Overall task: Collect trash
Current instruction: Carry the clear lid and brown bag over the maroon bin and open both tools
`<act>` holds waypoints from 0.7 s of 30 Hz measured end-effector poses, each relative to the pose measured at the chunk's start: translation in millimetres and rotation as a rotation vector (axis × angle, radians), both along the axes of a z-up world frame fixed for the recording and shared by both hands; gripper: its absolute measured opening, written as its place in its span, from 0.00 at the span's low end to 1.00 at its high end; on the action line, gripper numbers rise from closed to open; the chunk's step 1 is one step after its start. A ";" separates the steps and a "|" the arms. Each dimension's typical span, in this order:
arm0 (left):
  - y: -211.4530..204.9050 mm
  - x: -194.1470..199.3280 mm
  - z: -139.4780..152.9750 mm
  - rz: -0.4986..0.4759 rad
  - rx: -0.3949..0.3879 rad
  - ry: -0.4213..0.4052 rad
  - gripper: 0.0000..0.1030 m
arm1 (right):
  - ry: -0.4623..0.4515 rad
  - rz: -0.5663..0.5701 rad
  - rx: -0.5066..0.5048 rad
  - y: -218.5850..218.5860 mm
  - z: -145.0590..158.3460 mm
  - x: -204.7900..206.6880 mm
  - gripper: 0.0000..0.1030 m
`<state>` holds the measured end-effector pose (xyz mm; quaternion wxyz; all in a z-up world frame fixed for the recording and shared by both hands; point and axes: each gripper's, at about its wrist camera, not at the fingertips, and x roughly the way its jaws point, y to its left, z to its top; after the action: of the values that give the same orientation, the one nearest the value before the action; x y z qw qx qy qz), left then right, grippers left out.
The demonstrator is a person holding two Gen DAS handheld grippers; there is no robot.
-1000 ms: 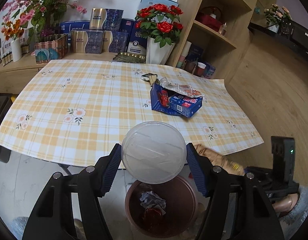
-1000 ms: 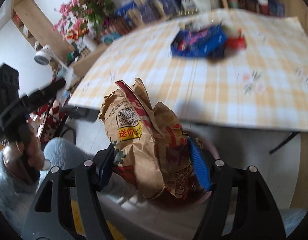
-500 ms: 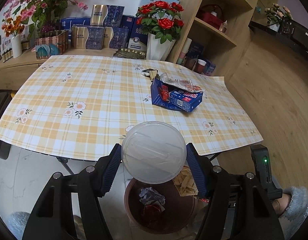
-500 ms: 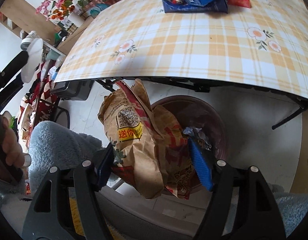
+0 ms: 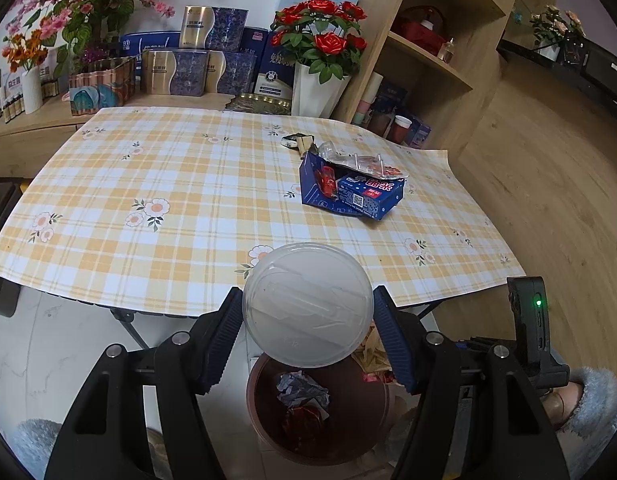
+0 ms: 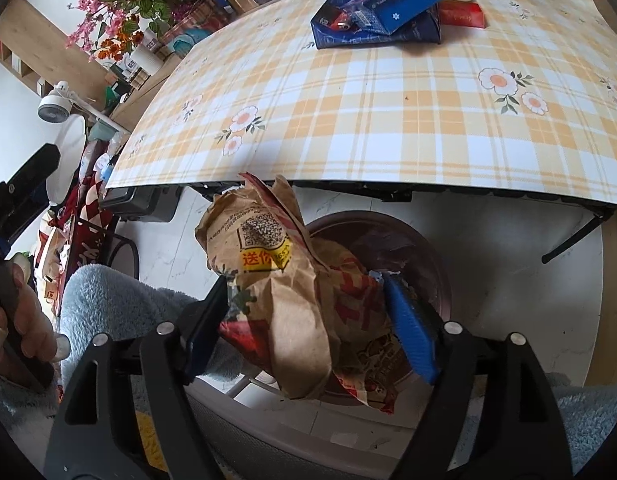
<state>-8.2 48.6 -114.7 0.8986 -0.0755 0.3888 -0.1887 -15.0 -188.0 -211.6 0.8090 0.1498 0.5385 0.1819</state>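
Observation:
My left gripper (image 5: 308, 320) is shut on a clear round plastic lid (image 5: 308, 304), held above the brown trash bin (image 5: 260, 420) on the floor in front of the table. Crumpled paper and a red scrap lie in the bin. My right gripper (image 6: 308, 320) hangs over the same bin (image 6: 428, 248), and its jaws are opening. A crumpled brown paper bag (image 6: 292, 280) with red print stands between its blue pads (image 6: 408, 332) and is slipping down. The bag's edge (image 5: 374, 354) shows beside the lid in the left wrist view.
On the checked tablecloth (image 5: 168, 200) lies a torn blue carton (image 5: 348, 192) under a clear wrapper (image 5: 360, 158), with a small packet (image 5: 296, 140) behind. Boxes and flower vases line the back. A wooden shelf (image 5: 428, 60) stands right. A hand (image 6: 12, 320) holds the other gripper.
The right gripper came from beside the table to above the bin, its pads have spread a little, and the paper bag has sunk between them. The left gripper and lid stayed put.

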 end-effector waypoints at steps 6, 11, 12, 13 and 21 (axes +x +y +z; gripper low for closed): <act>-1.3 -1.0 -0.5 -0.006 0.004 -0.012 0.62 | -0.069 -0.038 0.023 -9.0 14.8 0.6 0.81; -11.6 -7.5 -11.1 -0.060 0.049 -0.080 0.62 | -0.186 -0.087 -0.091 -20.7 25.7 -6.4 0.86; -14.6 -9.9 -17.1 -0.086 0.049 -0.096 0.62 | -0.189 -0.079 -0.102 -21.6 24.5 -7.7 0.86; -16.0 -11.4 -21.7 -0.103 0.044 -0.104 0.62 | -0.194 -0.071 -0.123 -21.8 22.6 -9.4 0.87; -53.2 -10.0 -93.2 -0.267 0.055 0.021 0.62 | -0.294 -0.137 -0.318 -32.1 -2.1 -34.0 0.92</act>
<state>-18.2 -4.7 -207.9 0.8631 -0.0003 0.4100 -0.2950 -49.0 -220.1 -213.7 0.9027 0.0283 0.4252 0.0592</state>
